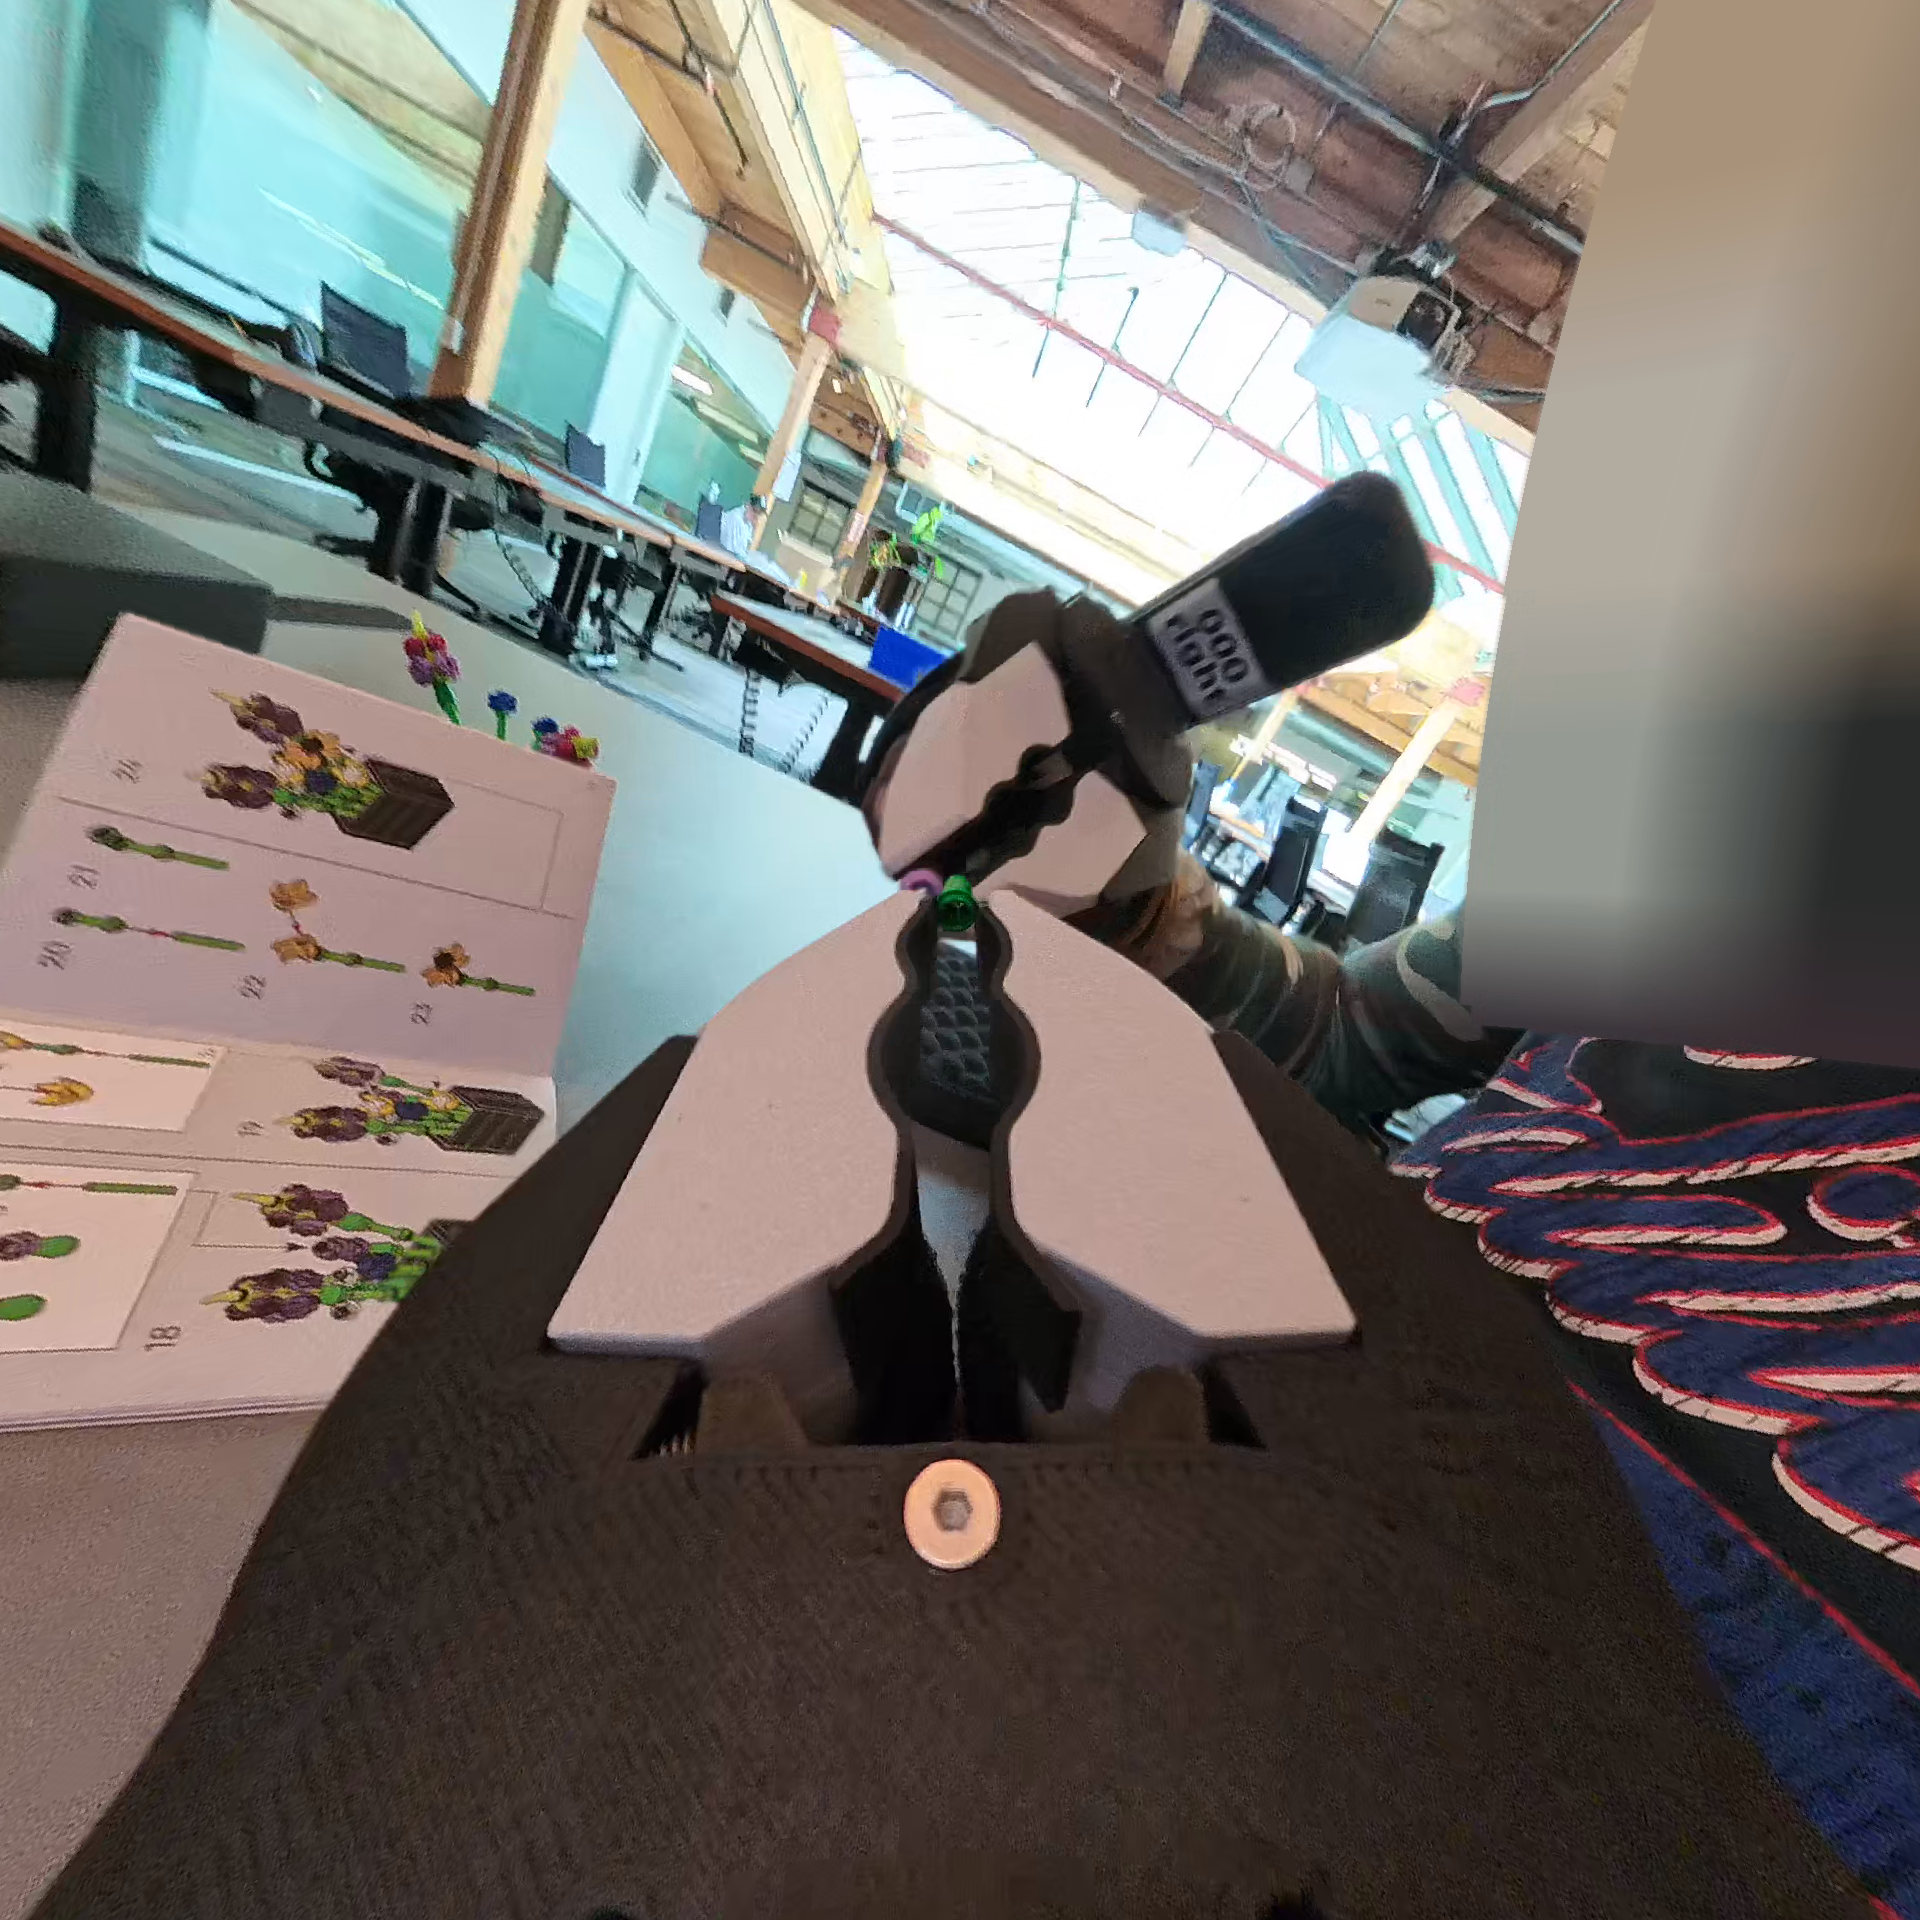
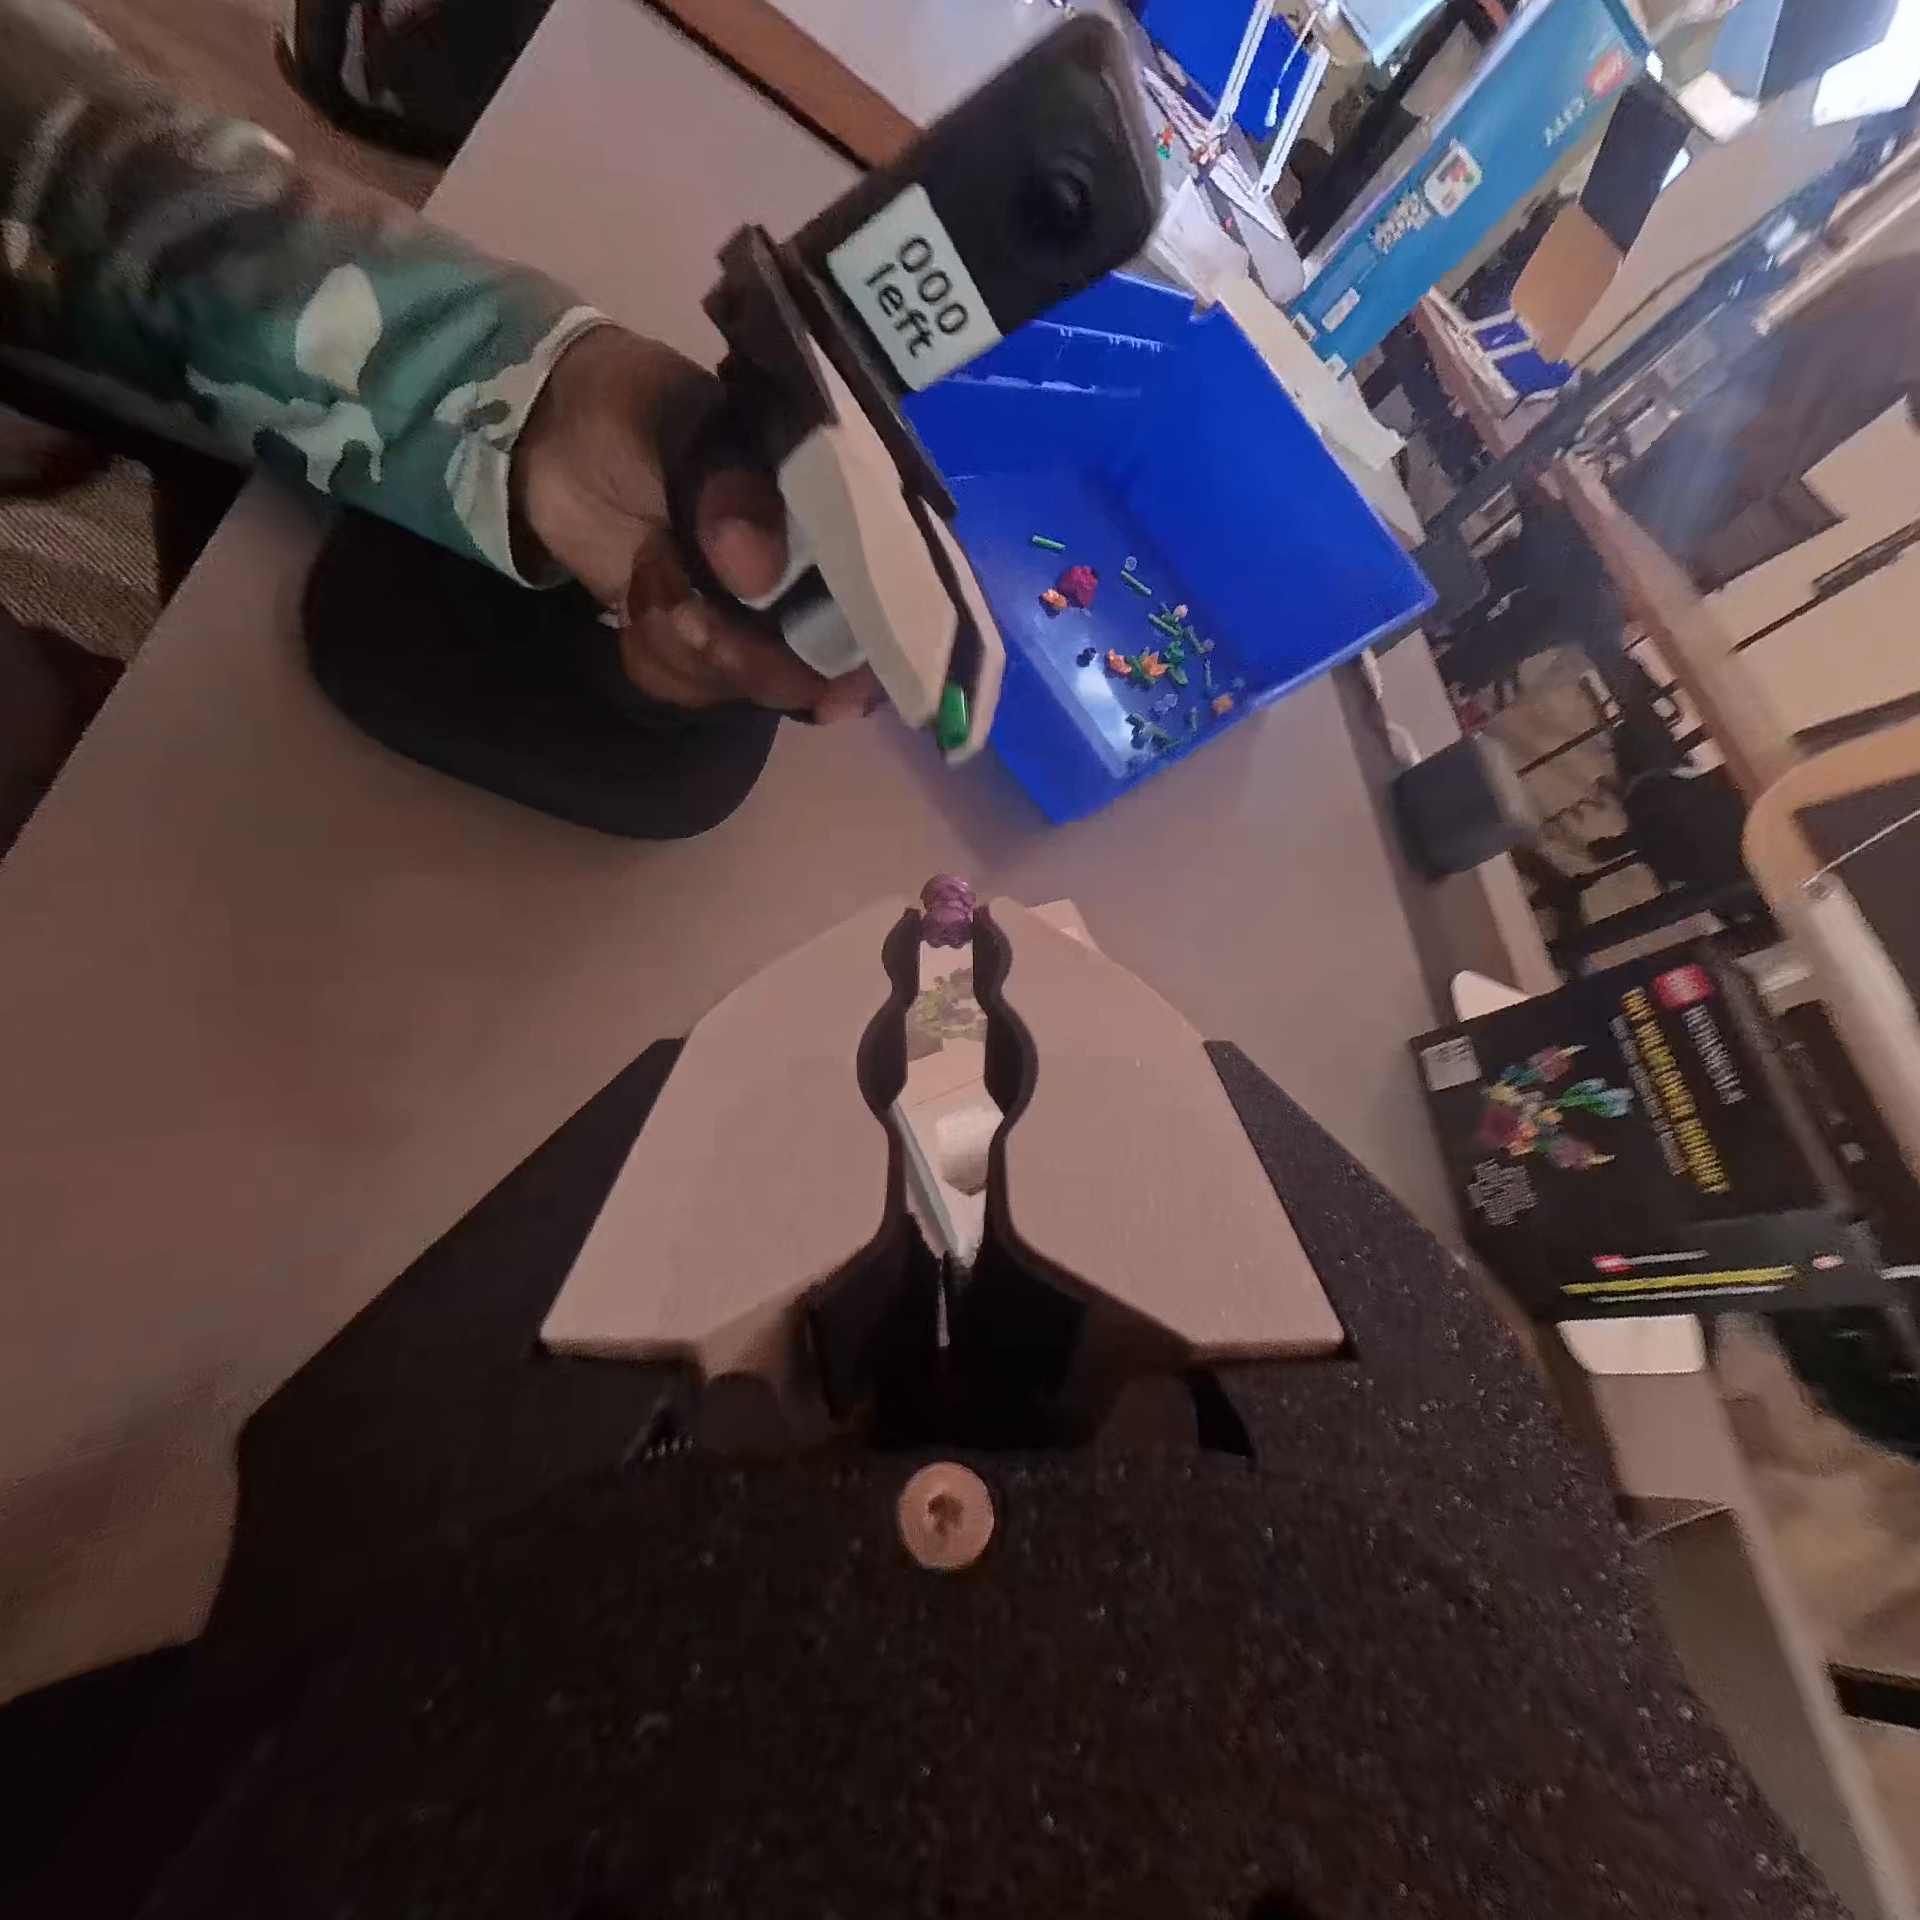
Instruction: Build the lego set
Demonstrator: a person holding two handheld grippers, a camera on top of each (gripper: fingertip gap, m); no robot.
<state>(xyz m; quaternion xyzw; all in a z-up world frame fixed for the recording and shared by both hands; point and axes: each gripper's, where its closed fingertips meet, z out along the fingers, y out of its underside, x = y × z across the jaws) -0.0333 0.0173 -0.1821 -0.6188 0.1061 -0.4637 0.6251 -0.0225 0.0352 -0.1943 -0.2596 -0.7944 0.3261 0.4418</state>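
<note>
My left gripper (image 1: pixel 954 906) is shut on a small green lego piece (image 1: pixel 954 902), held up in the air. It also shows in the right wrist view (image 2: pixel 958 727), with the green piece (image 2: pixel 951 715) at its tips. My right gripper (image 2: pixel 948 920) is shut on a small purple lego piece (image 2: pixel 947 910). In the left wrist view the right gripper (image 1: pixel 935 873) comes in from the upper right. Its purple piece (image 1: pixel 918 880) sits just left of the green piece, nearly touching it.
An open instruction booklet (image 1: pixel 291 935) lies on the grey table (image 2: pixel 416 987) at left. Small built lego flowers (image 1: pixel 436 665) stand behind it. A blue bin (image 2: pixel 1195 499) holds several loose pieces. A black lego box (image 2: pixel 1621 1132) lies at right. A person's sleeve (image 2: pixel 312 312) reaches in. Left and right tips are no more than a few centimetres apart.
</note>
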